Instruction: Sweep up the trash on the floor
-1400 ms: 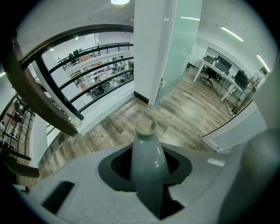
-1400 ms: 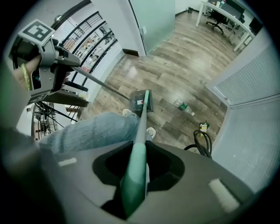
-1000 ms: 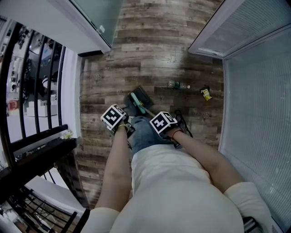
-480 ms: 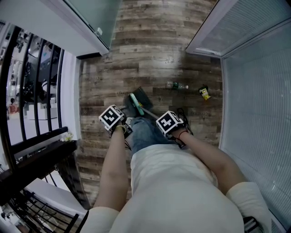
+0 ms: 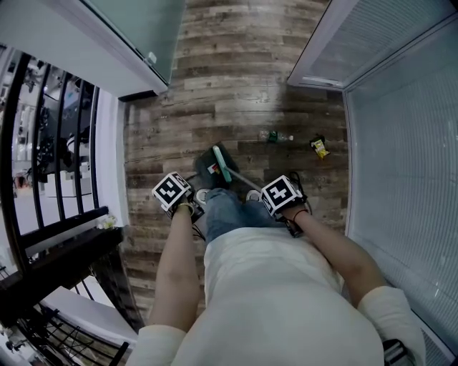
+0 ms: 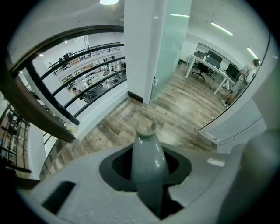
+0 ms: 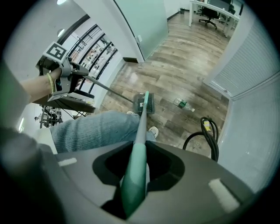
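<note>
Wood floor [image 5: 236, 93] holds a bottle [image 5: 276, 136] and, seemingly, a wrapper [image 5: 319, 147].

I see a wood-plank floor [image 5: 236, 86] with 1 plastic bottle [image 5: 275, 136] and 1 yellow wrapper [image 5: 319, 147] lying near each other, a dark dustpan [image 5: 212, 166], and a black cable [image 7: 214, 146].

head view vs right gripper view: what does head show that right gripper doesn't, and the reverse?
Head view only: the right gripper seen from outside with its marker cube up, and the person's white top.
Right gripper view only: that gripper's own jaws, closed on the teal broom handle, and distant desks.
Both: the left gripper holding the dustpan rod, the dustpan, the bottle and the wood floor.
</note>
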